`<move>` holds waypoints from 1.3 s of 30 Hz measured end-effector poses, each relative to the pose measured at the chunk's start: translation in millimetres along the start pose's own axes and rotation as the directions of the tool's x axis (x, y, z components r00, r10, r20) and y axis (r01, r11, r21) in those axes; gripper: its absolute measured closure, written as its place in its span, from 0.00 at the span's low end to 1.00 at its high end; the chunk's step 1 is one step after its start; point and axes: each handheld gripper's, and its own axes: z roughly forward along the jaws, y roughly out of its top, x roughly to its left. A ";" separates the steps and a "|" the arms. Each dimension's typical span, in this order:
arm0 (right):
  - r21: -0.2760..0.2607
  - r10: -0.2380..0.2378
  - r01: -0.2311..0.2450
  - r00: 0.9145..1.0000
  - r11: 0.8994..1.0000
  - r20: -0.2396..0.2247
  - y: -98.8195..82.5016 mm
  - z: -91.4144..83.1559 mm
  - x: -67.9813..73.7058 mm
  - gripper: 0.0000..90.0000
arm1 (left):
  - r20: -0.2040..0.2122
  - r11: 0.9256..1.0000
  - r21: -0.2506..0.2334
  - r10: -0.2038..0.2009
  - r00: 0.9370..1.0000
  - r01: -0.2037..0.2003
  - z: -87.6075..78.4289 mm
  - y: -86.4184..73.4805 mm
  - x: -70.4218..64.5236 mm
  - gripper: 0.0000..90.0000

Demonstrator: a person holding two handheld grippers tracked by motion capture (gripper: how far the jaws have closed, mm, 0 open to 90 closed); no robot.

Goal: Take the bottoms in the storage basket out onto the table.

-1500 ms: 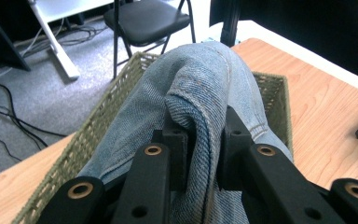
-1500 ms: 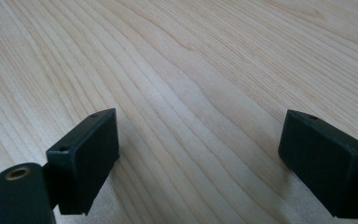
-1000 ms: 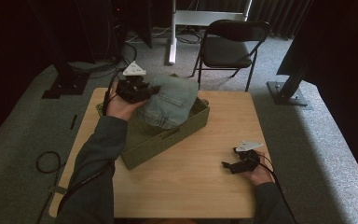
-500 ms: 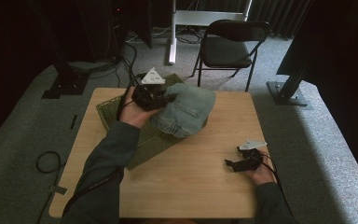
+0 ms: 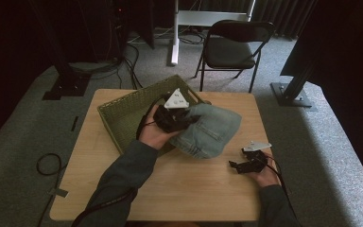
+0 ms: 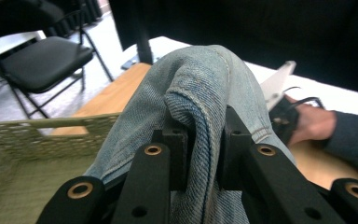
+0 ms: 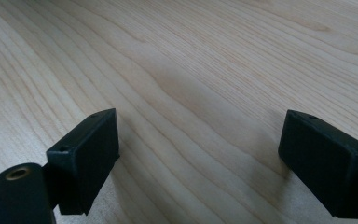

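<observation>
A bundle of light blue jeans [image 5: 208, 132] hangs over the right end of the green woven basket [image 5: 123, 116], partly above the table. My left gripper [image 5: 182, 118] is shut on a fold of the jeans [image 6: 205, 121], with denim pinched between both pads. Lower down, the basket wall [image 6: 37, 135] runs across the left gripper view. My right gripper [image 5: 236, 165] rests low on the wooden table [image 5: 189, 189] at the right, jaws wide apart with bare wood [image 7: 200, 93] between them.
A black folding chair [image 5: 231, 47] stands beyond the table's far edge. A white desk leg [image 5: 172, 33] and cables lie on the grey carpet behind. A dark stand base [image 5: 290, 94] sits at the right.
My left gripper has carried the jeans rightward, off the basket's middle and past its right end. The basket interior now lies uncovered. The right hand has kept still.
</observation>
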 end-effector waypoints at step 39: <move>-0.006 0.043 -0.043 0.998 0.999 0.043 -1.9 -2.1 -6.0 0.16 | 0.079 0.980 0.138 -0.154 0.985 0.142 28.9 -135.1 -32.3 0.54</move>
